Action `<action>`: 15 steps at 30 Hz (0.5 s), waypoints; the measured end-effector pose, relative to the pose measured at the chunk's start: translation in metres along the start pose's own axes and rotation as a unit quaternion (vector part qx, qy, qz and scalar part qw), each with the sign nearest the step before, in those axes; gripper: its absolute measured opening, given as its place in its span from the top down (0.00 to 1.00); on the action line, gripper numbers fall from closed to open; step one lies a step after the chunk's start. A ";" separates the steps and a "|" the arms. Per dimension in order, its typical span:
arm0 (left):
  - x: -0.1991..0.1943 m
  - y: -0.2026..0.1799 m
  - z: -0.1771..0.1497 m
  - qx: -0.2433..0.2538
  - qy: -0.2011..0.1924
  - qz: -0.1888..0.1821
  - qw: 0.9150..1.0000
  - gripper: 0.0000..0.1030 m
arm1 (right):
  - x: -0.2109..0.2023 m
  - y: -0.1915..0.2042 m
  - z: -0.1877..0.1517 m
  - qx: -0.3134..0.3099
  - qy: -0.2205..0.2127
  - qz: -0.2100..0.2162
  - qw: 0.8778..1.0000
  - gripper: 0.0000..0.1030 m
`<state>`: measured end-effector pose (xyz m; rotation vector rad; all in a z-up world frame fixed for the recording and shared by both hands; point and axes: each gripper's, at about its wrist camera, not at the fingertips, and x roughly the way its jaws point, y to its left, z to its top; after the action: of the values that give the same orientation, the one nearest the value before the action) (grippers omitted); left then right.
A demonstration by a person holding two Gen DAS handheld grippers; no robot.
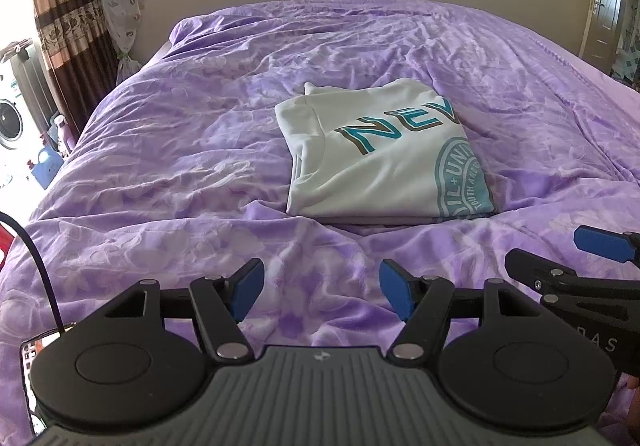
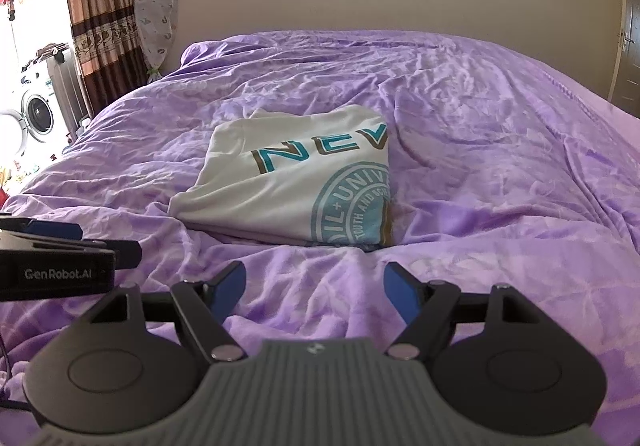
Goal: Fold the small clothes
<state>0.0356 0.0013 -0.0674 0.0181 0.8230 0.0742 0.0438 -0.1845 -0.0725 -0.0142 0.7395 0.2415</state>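
A white T-shirt (image 1: 380, 158) with teal lettering and a round teal print lies folded into a flat rectangle on the purple bedspread (image 1: 200, 150). In the right wrist view the same T-shirt (image 2: 296, 182) sits just beyond my fingers. My left gripper (image 1: 322, 292) hovers low over the bedspread in front of the shirt, open, with nothing between its blue pads. My right gripper (image 2: 315, 292) is likewise open and empty, short of the shirt's near edge. The right gripper's fingers (image 1: 600, 246) show at the right edge of the left wrist view.
The bed fills most of both views, with a wrinkled purple bedspread (image 2: 500, 174). A curtain (image 1: 68, 14) and a washing machine (image 1: 8, 122) stand at the left. A door (image 1: 606, 2) is at the right. A black cable (image 1: 36, 258) hangs at my left.
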 end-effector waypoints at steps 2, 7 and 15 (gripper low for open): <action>-0.001 0.001 0.001 -0.001 -0.001 0.000 1.000 0.25 | -0.001 0.001 0.000 -0.001 -0.001 0.000 1.000 0.30; -0.003 0.001 0.001 -0.001 -0.002 0.000 1.000 0.25 | -0.001 0.002 0.000 -0.004 -0.002 0.000 1.000 0.30; -0.002 0.000 0.001 -0.001 -0.003 0.000 1.000 0.25 | -0.001 0.002 -0.001 -0.004 -0.003 0.000 1.000 0.30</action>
<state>0.0345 0.0016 -0.0652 0.0168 0.8173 0.0756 0.0418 -0.1827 -0.0719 -0.0208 0.7331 0.2436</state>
